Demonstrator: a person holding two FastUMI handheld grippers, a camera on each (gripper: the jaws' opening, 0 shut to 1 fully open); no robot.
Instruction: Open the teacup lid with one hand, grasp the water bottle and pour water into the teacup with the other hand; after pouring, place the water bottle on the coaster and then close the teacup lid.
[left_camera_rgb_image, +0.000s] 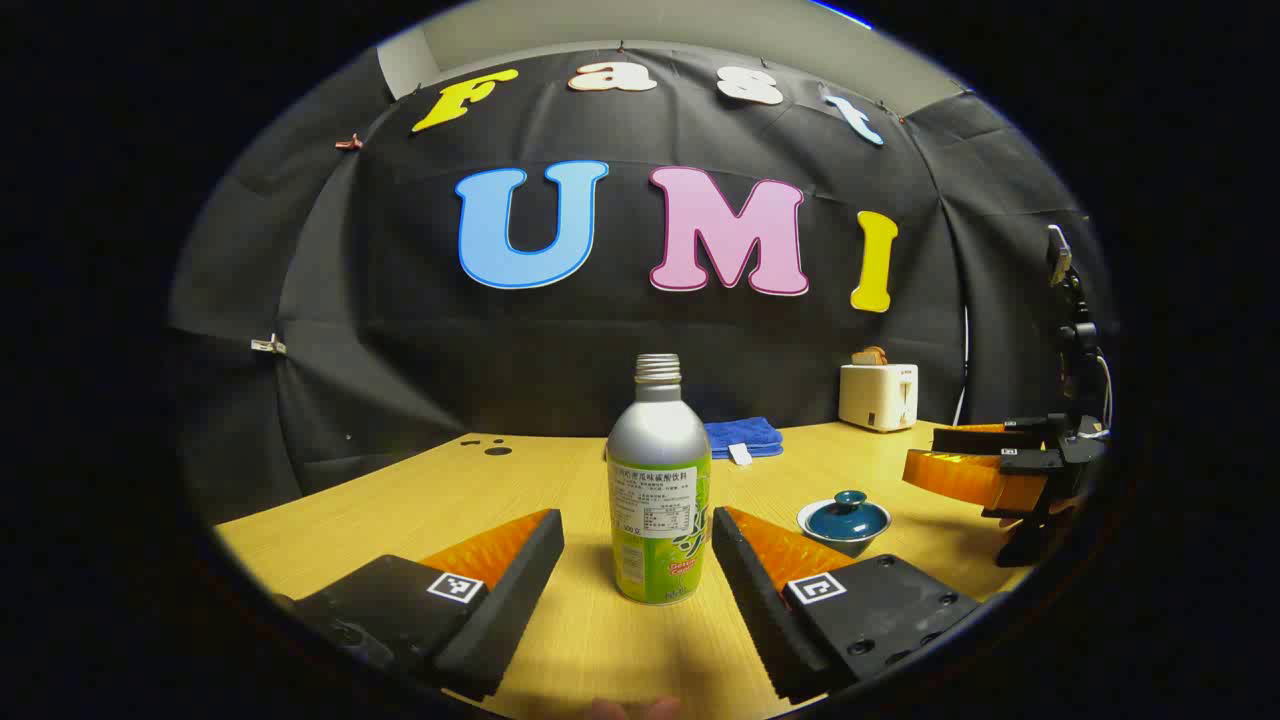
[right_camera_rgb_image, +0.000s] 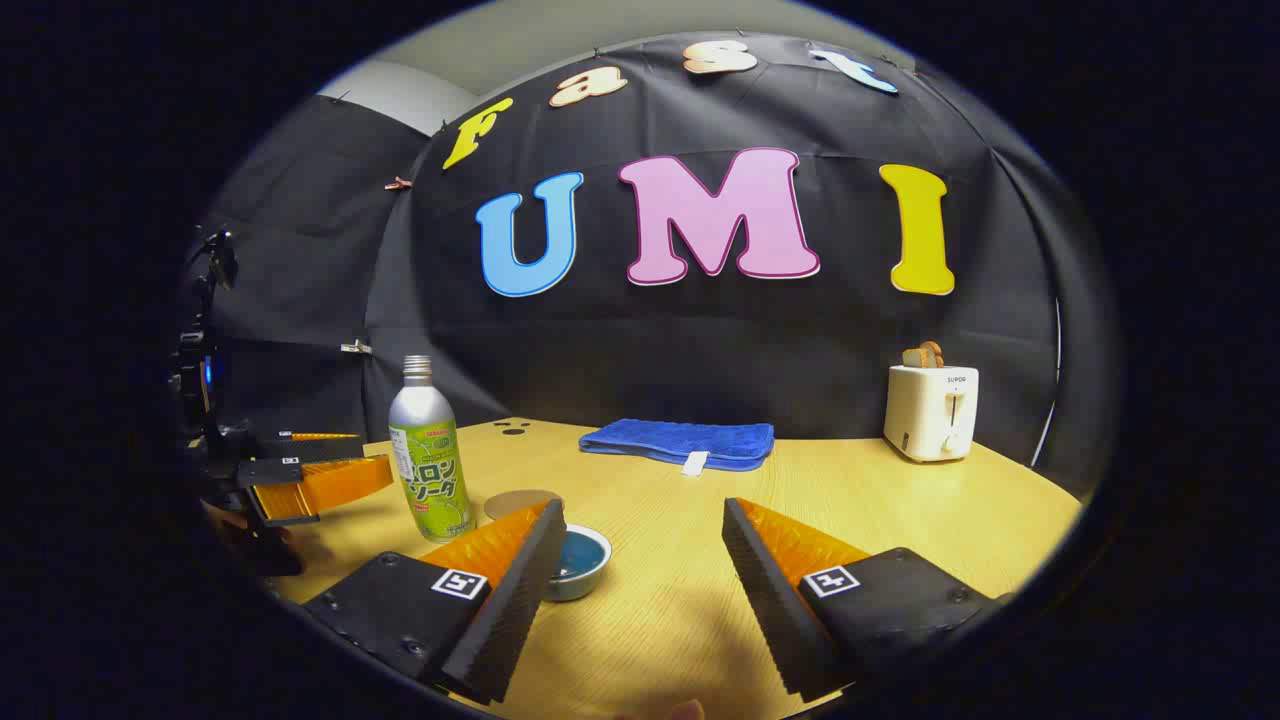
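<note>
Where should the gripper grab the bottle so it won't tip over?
Grab the water bottle around its straight, labelled middle, coming level from the front. It stands upright and capless, and the left gripper is already open with a finger on each side. The neck is probably too narrow and slopes.

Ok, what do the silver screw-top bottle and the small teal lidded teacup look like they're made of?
The silver screw-top bottle looks like metal, likely aluminium: matte silver shoulder, threaded neck, a green printed label round the body. The small teal lidded teacup looks like glazed ceramic: glossy teal lid with a knob, pale rim. Neither is certain from sight alone.
</note>
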